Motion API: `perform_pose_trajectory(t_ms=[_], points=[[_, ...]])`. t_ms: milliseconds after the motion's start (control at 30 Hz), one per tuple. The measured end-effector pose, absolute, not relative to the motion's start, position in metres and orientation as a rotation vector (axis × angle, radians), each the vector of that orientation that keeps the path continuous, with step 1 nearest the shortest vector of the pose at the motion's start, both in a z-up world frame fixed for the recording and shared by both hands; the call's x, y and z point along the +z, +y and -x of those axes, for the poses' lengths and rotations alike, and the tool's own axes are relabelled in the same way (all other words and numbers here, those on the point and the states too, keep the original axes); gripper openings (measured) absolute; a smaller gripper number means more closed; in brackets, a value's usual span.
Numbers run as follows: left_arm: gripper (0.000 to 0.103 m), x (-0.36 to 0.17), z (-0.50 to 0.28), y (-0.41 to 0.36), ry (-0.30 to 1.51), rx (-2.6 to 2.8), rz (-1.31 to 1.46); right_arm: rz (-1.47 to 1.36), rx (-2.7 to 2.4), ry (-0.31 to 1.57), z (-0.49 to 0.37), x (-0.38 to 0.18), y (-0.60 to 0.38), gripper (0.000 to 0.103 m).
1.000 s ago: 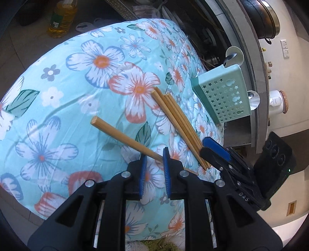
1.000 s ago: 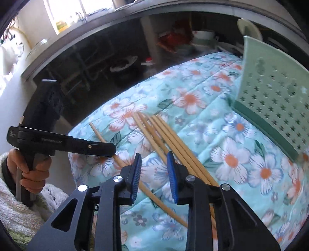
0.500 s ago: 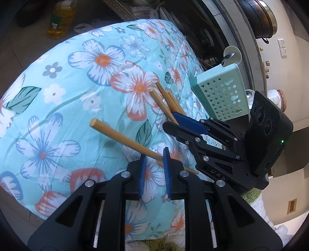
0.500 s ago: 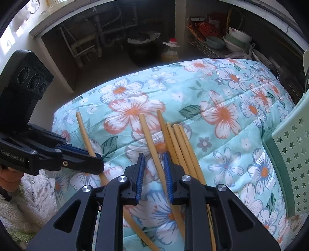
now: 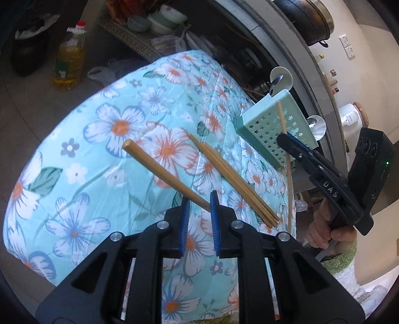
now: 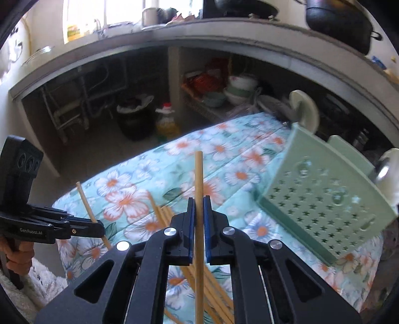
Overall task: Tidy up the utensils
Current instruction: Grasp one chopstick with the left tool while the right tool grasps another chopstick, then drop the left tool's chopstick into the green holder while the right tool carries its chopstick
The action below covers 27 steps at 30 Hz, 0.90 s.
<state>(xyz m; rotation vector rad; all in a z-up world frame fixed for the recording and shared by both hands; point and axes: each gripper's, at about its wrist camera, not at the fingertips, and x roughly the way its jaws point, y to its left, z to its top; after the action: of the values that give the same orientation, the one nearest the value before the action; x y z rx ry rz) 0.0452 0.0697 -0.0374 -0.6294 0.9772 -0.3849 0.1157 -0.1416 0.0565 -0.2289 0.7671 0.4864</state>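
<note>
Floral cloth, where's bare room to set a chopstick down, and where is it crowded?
The floral cloth lies bare left of the loose chopsticks, out to its left edge, and beyond them toward the far edge. It is crowded between those chopsticks and the green holder.

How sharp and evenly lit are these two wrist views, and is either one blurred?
Left wrist view: sharp, with even daylight on the floral cloth; strong fisheye bending at the edges. Right wrist view: motion blur smears the green holder and the cloth, while the right tool and its chopstick stay crisp; the window at top left is blown out, and the shelves under the counter are dark.
</note>
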Motion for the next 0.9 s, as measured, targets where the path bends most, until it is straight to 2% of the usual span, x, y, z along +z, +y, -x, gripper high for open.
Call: perform_pose_trajectory(t_ms=[333, 633, 900], points=[[0.005, 0.051, -0.043, 0.053, 0.689, -0.464, 0.376, -0.040, 0.134, 0.543, -0.053, 0.120, -0.242, 0.007], [0.004, 0.112, -0.057, 0.018, 0.553, -0.561, 0.251, -0.191, 0.026, 0.466, -0.015, 0.126, -0.277, 0.007], [0.004, 0.198, -0.080, -0.013, 0.313, -0.638, 0.215, -0.233, 0.016, 0.424, 0.003, 0.132, -0.292, 0.007]])
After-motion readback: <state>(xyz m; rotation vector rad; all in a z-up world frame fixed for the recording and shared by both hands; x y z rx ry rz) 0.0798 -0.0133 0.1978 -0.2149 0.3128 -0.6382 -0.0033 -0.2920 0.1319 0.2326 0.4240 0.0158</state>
